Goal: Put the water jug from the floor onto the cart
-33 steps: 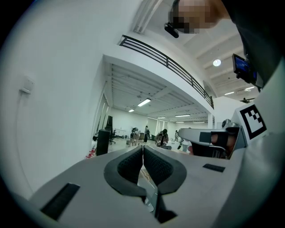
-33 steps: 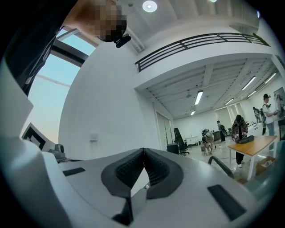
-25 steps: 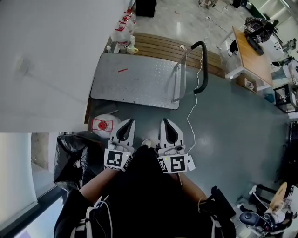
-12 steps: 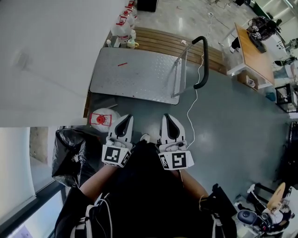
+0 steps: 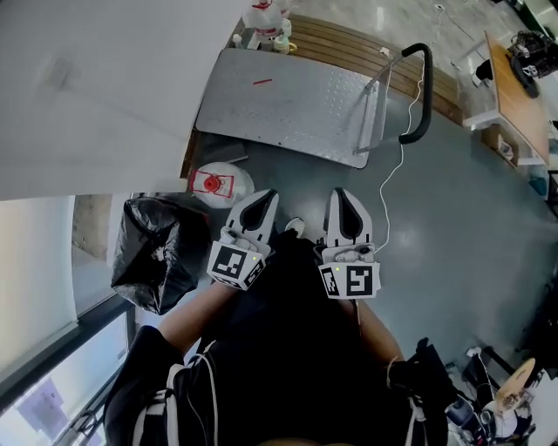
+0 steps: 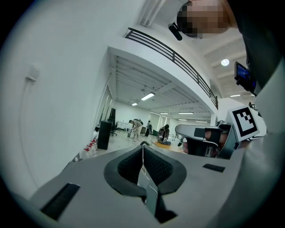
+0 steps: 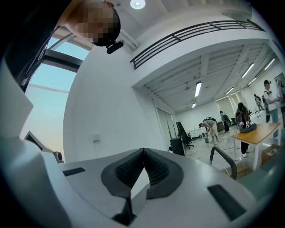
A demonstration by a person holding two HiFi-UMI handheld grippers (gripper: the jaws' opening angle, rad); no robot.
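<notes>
The water jug [image 5: 215, 185], clear with a red cap and red tag, stands on the grey floor by the near left corner of the cart. The cart's metal deck [image 5: 288, 104] is bare except for a small red item; its black handle [image 5: 420, 91] rises at the right. My left gripper [image 5: 264, 199] is shut and empty, held in the air just right of the jug and nearer to me. My right gripper [image 5: 345, 195] is beside it, also shut and empty. The left gripper view shows shut jaws [image 6: 143, 145]; the right gripper view shows the same [image 7: 143, 151] with the cart handle [image 7: 225, 160] beyond.
A black rubbish bag [image 5: 155, 253] lies left of the jug against the white wall [image 5: 87, 96]. A white cable [image 5: 394, 187] runs over the floor from the cart handle. Wooden slats [image 5: 366, 48] and more bottles [image 5: 266, 16] sit behind the cart. A desk [image 5: 521, 96] stands far right.
The head view has swung, so the cart and jug sit further right and higher in the picture. Both grippers stay shut side by side; the left has dipped slightly beside the jug.
</notes>
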